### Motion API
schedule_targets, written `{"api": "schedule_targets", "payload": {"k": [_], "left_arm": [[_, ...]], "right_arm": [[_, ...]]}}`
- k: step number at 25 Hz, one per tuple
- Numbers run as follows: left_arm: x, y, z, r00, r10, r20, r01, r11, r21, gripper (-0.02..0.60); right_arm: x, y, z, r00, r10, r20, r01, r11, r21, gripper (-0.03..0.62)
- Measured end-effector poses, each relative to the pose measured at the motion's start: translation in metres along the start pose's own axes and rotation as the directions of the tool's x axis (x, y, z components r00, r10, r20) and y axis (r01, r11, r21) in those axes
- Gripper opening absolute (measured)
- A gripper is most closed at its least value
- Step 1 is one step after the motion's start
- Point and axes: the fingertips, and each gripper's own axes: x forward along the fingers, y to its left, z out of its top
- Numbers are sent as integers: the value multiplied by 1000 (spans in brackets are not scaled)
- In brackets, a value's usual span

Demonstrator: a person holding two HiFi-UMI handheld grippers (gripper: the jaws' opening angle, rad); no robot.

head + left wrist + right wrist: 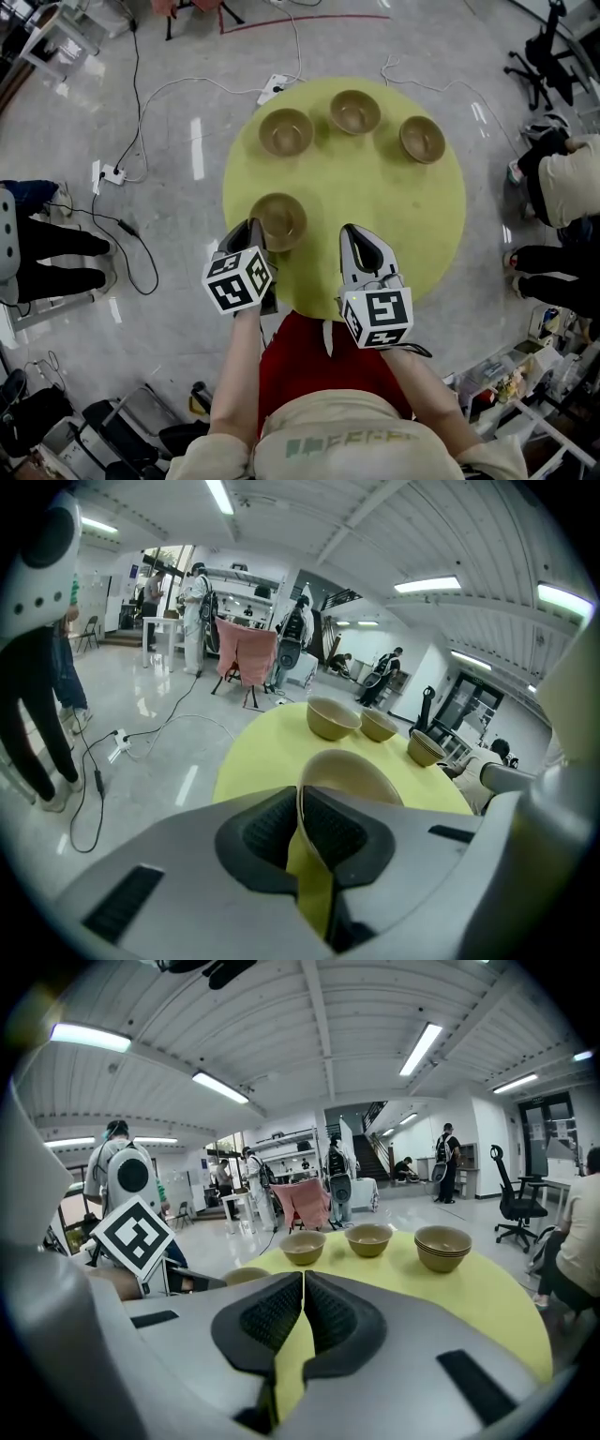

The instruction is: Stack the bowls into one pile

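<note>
Your left claw [253, 231] is clenched on the rim of the nearest bowl [279, 219]. In the left gripper view the bowl's thin wall [302, 803] runs up between the pads, with the right pad inside the bowl and the left pad outside. The held bowl is over the yellow table [403, 216], close to its edge. That edge curves away just to this claw's left, with grey floor [187, 141] and a trailing cable [131, 239] past it. Ahead of the left claw, well apart from it, stands a second bowl [286, 131]. A third bowl [355, 112] sits further right, and a short pile of bowls [442, 1246] is furthest right, its rims showing one above another. Your right claw [355, 239] is shut with nothing in it: its pads meet and only yellow tabletop shows under them. It sits just to the right of the held bowl, near the table's closest edge. In front of it a broad bare stretch of table reaches to the far bowls. Off to its right the rim curves round, and a seated person [572, 187] is beyond it.
</note>
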Motion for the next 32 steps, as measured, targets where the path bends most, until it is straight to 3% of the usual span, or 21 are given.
{"api": "schedule_targets", "payload": {"k": [9, 32], "left_arm": [[-6, -9, 0, 1000, -7, 0, 7, 1000, 19, 37], [-64, -64, 57, 982, -123, 142, 100, 982, 158, 34]], "right_arm": [[-12, -5, 4, 1000, -14, 20, 14, 1000, 2, 37], [-70, -8, 27, 983, -125, 138, 120, 992, 42, 37]]}}
